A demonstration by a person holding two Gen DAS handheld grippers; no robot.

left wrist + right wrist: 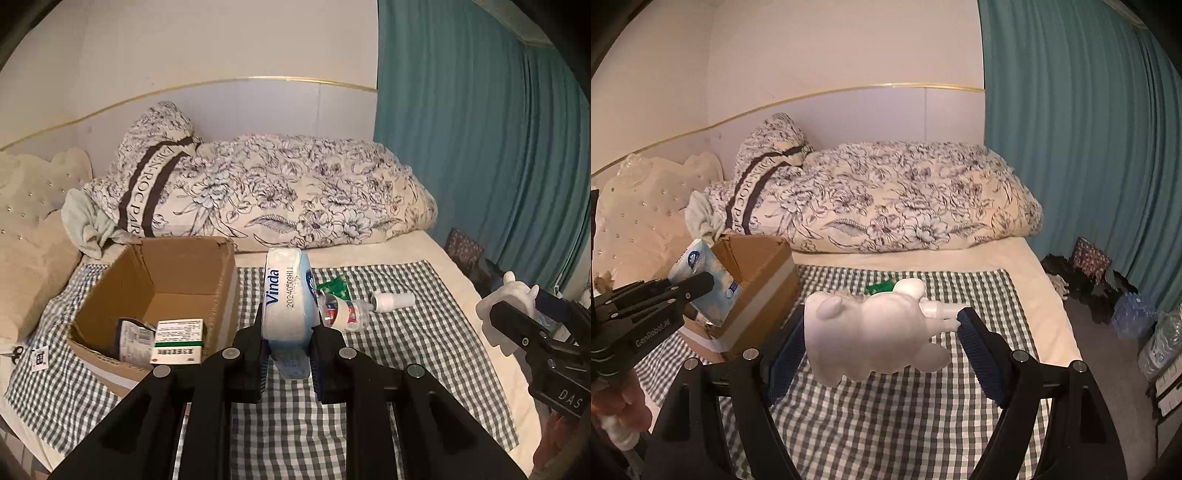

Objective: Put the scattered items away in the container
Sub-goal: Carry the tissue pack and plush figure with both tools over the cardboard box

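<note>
My left gripper (pixel 288 354) pinches the tissue pack (pixel 286 295) just right of the cardboard box (pixel 177 266); my right gripper (pixel 882 343) clamps the white figurine (pixel 875 328), jaws wide. I should carry each fully over the rim before letting go, tissues first.

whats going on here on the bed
A person is tidying items into a cardboard box with two handheld grippers. The left gripper is shut on a tissue pack; the right gripper holds a white figurine. A small bottle, a white tube and a green packet lie on the checked cloth.
</note>
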